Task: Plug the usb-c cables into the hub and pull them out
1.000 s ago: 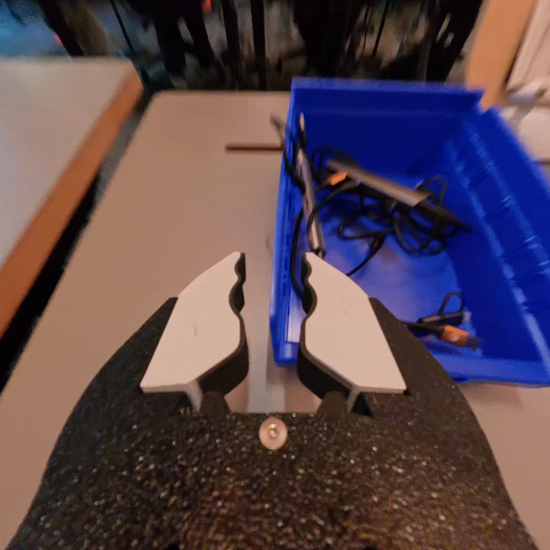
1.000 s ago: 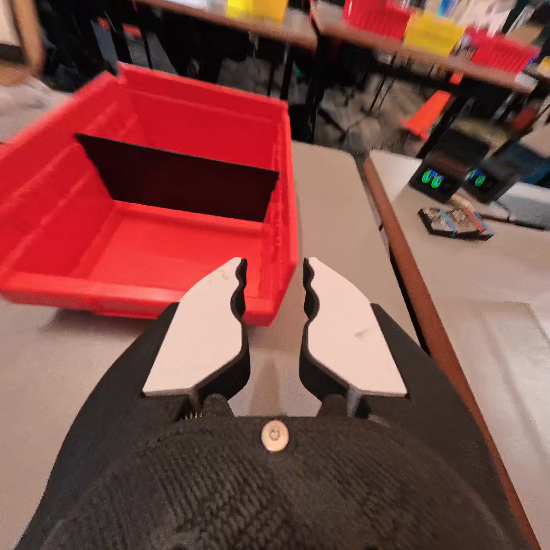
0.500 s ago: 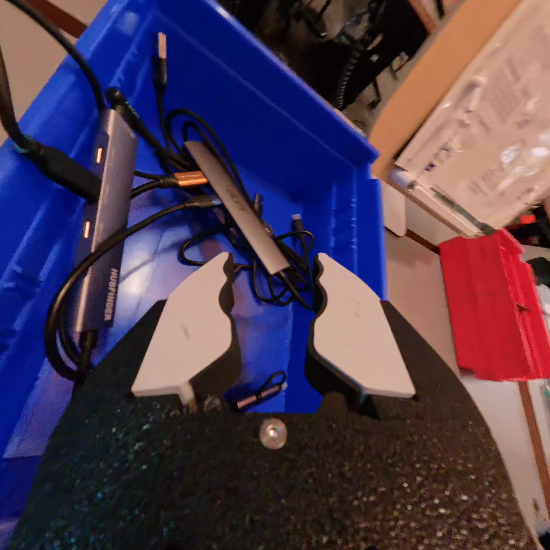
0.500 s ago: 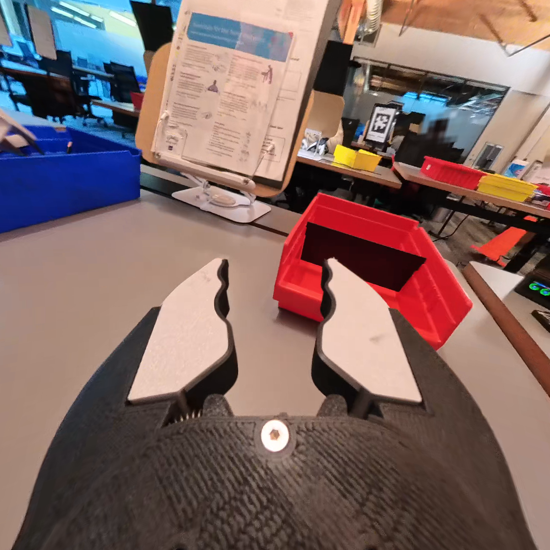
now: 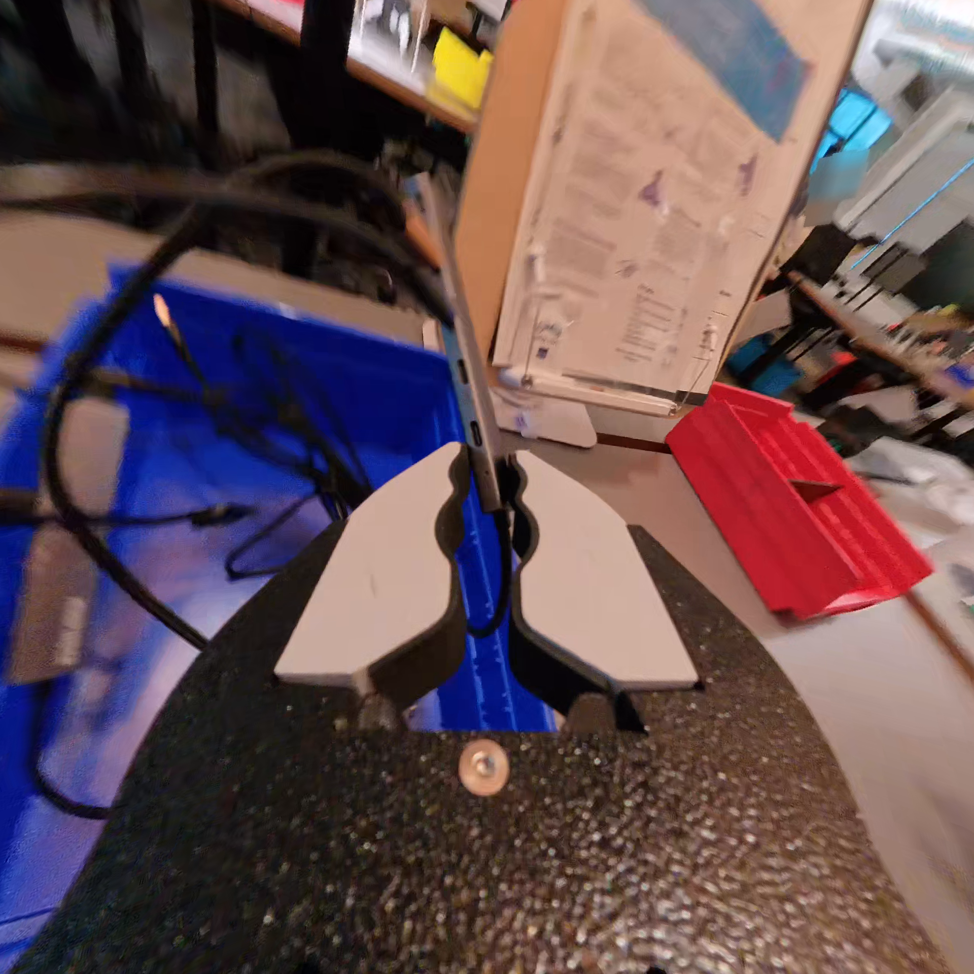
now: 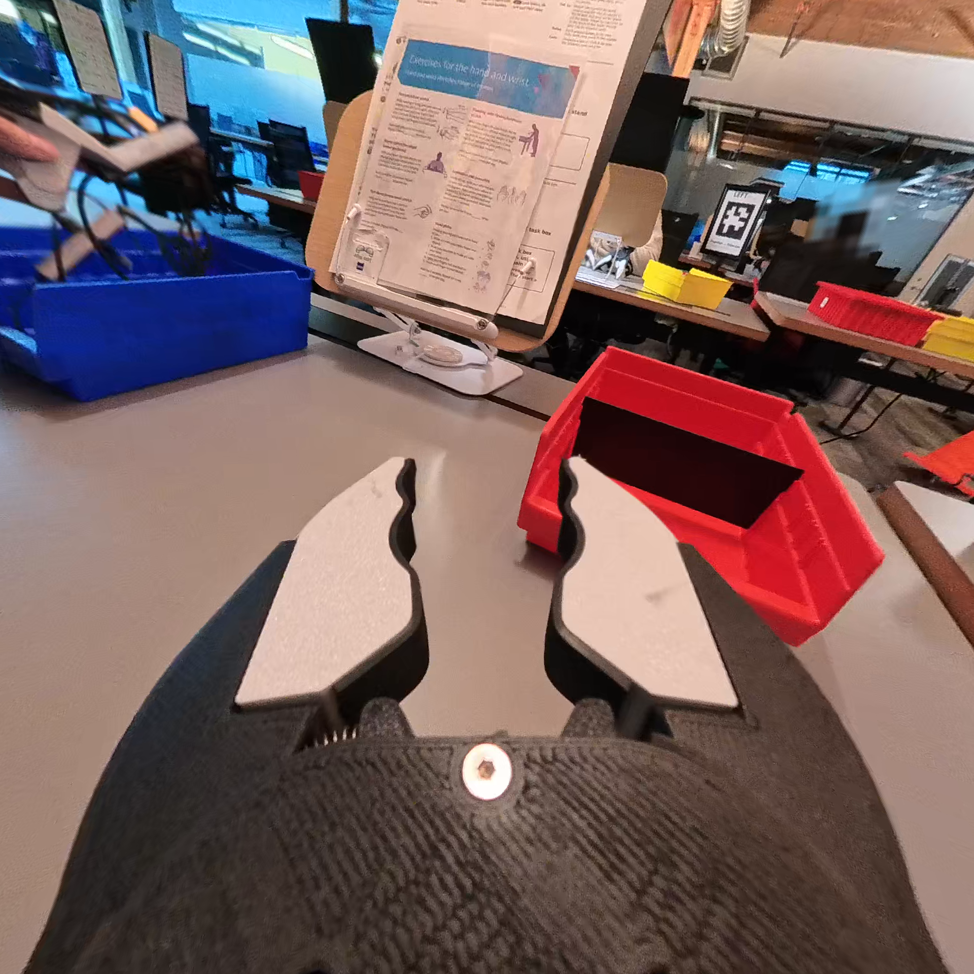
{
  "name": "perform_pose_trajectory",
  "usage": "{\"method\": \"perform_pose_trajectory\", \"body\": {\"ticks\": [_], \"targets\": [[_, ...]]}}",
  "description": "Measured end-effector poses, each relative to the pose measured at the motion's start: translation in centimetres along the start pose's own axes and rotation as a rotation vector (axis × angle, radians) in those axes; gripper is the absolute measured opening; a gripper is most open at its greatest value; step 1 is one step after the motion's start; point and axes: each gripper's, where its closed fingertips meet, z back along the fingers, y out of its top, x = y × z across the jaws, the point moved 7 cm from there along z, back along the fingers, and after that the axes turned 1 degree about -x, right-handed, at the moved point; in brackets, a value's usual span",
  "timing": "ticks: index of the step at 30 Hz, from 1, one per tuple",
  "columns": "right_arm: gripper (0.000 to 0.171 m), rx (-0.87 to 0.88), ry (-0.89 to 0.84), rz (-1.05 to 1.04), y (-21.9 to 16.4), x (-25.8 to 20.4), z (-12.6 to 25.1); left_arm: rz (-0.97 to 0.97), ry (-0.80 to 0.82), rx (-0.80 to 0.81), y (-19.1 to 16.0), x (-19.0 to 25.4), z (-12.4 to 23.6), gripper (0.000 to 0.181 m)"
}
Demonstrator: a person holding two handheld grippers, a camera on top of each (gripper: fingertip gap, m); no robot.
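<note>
My left gripper [image 5: 487,487] pinches the near end of the slim grey metal hub [image 5: 469,379], raised on edge above the blue bin [image 5: 369,369]; black cables [image 5: 158,263] trail from it into the bin. My right gripper [image 6: 487,493] is spread and empty over the smooth grey table [image 6: 211,474]. Step in hand, as I judge: extracting the hub. Next: free a usb-c plug, align it with a side port. The ribbed red bin [image 6: 790,553] lies beyond.

Left gripper [image 5: 487,474]: black body with a rough, speckled, glittery grain, one silver screw [image 5: 483,767] centred behind the jaws. Jaws are two flat pale-grey plates on black backing, inner edges wavy. Right gripper [image 6: 487,477]: same build, but the black body shows a woven ribbed print texture; silver hex screw [image 6: 486,771], small coil spring [image 6: 329,734] at left jaw base.
</note>
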Motion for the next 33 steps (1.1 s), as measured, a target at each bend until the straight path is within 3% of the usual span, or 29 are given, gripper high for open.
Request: {"method": "perform_pose_trajectory", "body": {"ticks": [6,11,14,18,23,25,28,33], "targets": [[0.050,0.064,0.057,-0.144,0.6,-0.2,0.1,-0.553,-0.036,0.097,6.2,10.3,5.9,0.009],[0.049,0.085,0.097,-0.174,1.4,-0.7,0.3,-0.955,-0.236,0.042,6.8,19.8,9.3,0.009],[0.052,0.092,0.192,-0.237,1.7,-2.0,-0.1,-1.166,-0.273,-0.052,4.0,23.2,8.9,0.009],[0.063,0.099,0.339,-0.438,1.7,-4.2,-1.1,-1.399,-0.293,-0.106,-4.1,24.7,5.8,0.009],[0.067,0.065,0.386,-0.654,-0.1,-4.0,-2.1,-1.927,-0.156,0.139,-14.7,24.8,4.3,0.009],[0.066,0.057,0.446,-0.668,-0.9,-3.7,-2.1,-2.029,-0.177,0.205,-17.5,24.9,4.5,0.008],[0.064,0.074,0.595,-0.547,-1.4,-3.9,-1.6,-2.046,-0.220,0.277,-19.3,24.5,4.8,0.009],[0.059,0.059,0.696,-0.286,-2.1,-4.7,-0.5,-2.134,-0.199,0.435,-19.5,24.1,5.8,0.009]]}}
